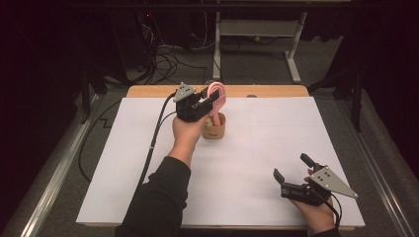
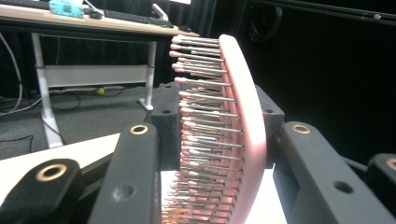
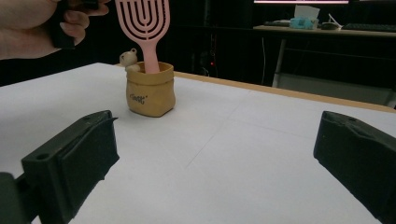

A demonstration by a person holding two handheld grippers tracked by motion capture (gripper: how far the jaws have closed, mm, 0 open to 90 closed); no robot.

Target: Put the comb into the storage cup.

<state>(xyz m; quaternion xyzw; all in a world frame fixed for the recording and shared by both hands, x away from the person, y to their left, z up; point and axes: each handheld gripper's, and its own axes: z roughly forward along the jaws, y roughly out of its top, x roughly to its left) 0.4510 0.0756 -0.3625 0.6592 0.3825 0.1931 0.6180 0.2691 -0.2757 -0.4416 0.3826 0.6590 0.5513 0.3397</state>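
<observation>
A pink vented hairbrush (image 1: 218,95) stands upright with its handle down in a small tan sack-shaped pot (image 1: 214,127) at the back middle of the white table. My left gripper (image 1: 213,101) is shut on the brush head; in the left gripper view the bristled head (image 2: 243,121) sits squeezed between the two black jaws. Near the front right corner my right gripper (image 1: 290,166) is held low with its jaws wide open and nothing between them. The right gripper view looks across the table at the pot (image 3: 150,91), the brush (image 3: 142,23) and the other hand (image 3: 28,28).
A white sheet (image 1: 257,148) covers the table, with a wooden edge (image 1: 276,91) at the back. A tiny bear figure (image 3: 127,58) clings to the pot's rim. Beyond the table stand a desk frame (image 1: 257,29) and floor cables (image 1: 168,59).
</observation>
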